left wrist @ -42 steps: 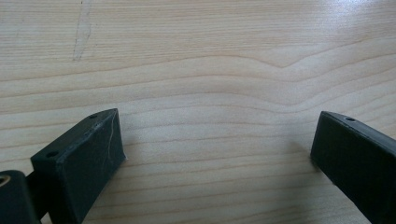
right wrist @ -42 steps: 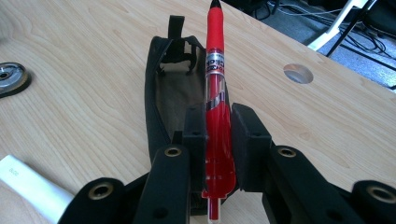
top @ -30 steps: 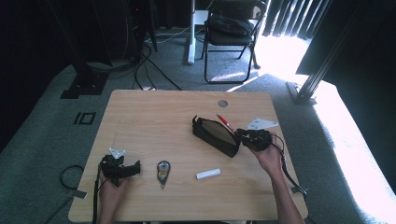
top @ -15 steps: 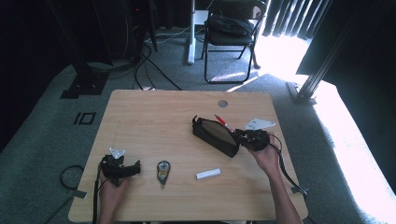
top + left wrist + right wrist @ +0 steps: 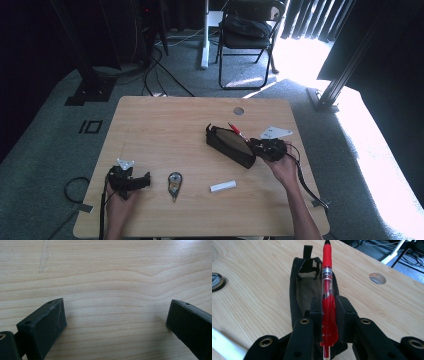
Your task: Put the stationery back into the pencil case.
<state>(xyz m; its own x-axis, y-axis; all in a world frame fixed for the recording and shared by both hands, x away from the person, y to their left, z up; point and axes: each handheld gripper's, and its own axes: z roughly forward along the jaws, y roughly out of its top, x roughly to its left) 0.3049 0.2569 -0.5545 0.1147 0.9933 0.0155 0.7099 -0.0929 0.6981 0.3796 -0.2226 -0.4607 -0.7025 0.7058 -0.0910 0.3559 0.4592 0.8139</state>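
The high view looks forward and down over the whole surface (image 5: 165, 125) from above its near edge. The left gripper view sits close over bare wood. The right gripper view looks low across the pencil case (image 5: 304, 290), which the high view shares (image 5: 231, 145).

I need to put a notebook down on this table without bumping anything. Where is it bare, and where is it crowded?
The whole far left of the table, from the far edge down to the left gripper, is bare wood. Crowded: the right side, where the right gripper holds a red pen over the open black pencil case, and the near strip with the tape measure and white eraser.
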